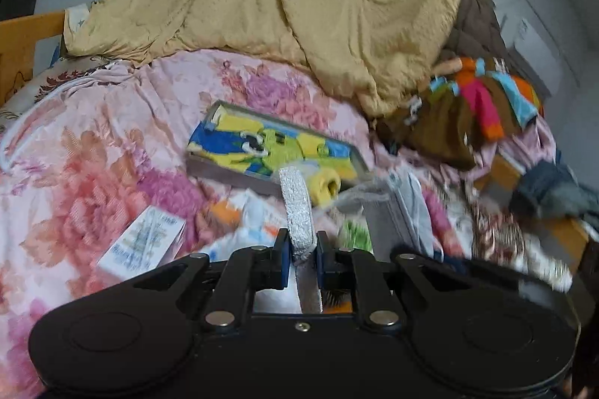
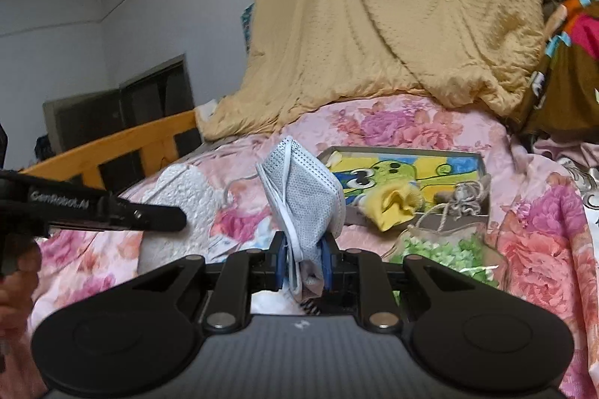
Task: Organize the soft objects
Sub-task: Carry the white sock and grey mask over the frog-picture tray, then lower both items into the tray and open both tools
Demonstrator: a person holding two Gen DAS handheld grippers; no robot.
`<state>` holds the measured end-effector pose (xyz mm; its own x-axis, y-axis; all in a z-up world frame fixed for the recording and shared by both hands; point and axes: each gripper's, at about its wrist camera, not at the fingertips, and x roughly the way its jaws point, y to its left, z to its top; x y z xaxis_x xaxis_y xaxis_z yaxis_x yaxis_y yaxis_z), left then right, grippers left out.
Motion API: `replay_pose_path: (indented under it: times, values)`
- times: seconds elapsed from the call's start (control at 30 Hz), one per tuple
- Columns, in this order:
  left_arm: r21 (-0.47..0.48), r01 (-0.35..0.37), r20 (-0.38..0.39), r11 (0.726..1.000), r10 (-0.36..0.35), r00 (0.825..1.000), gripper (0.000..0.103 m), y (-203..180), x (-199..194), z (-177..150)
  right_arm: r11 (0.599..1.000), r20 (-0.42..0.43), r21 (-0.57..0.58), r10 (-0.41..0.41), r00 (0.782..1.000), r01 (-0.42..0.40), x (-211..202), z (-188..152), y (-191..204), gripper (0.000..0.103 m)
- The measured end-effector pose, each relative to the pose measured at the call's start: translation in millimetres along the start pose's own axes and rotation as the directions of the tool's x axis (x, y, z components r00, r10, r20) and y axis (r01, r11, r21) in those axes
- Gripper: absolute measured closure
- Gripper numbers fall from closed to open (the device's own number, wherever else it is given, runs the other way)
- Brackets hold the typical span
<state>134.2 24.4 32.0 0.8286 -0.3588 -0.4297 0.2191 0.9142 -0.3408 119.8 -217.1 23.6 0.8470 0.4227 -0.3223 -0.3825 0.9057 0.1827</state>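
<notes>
Perforated grey face mask, pleated, folded

The white lettering "GenRobot.AI" stood on the black side of the left gripper, seen in the right wrist view. Print on the small white box was too blurred to read.

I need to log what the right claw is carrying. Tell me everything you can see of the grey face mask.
The grey face mask is folded flat, of perforated grey fabric with white piping along its edges and a white pleated layer at one side. It stands upright, clamped at its lower end by the right claw, clear of the pink floral bedspread behind it. Nothing else touches it. Its lower tip hangs below the pads.
</notes>
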Motion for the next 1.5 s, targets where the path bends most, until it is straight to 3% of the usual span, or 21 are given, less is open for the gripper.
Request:
replay_pose_path:
  times: [0.2, 0.4, 0.63, 0.87, 1.1, 1.5]
  values:
    - [-0.097, 0.008, 0.025, 0.995, -0.006, 1.000, 0.089, -4, 53, 27, 0.998, 0.063, 0.065, -0.030, 0.998, 0.026, 20, 23, -32, 0.082]
    - [-0.114, -0.004, 0.030, 0.993, 0.008, 1.000, 0.089, -17, 118, 54, 0.988, 0.096, 0.146, -0.072, 0.993, 0.057, 66, 49, -79, 0.082]
    - [-0.113, -0.032, 0.001, 0.993, 0.032, 0.999, 0.089, -28, 195, 77, 0.988, 0.039, 0.128, -0.093, 0.995, 0.087, 123, 66, -120, 0.082]
    - [-0.223, -0.036, -0.053, 0.974, 0.025, 0.998, 0.089, -19, 260, 93, 0.978, -0.076, 0.194, -0.057, 0.995, 0.071, 163, 73, -149, 0.081]
    - [-0.286, -0.059, -0.112, 0.956, 0.028, 0.993, 0.089, -12, 290, 86, 0.960, -0.175, 0.260, -0.059, 0.983, 0.104, 185, 64, -165, 0.081]
    - [-0.269, -0.109, -0.158, 0.957, 0.068, 0.985, 0.085, -9, 305, 79, 0.945, -0.200, 0.292, -0.094, 0.975, 0.151, 185, 63, -173, 0.077]
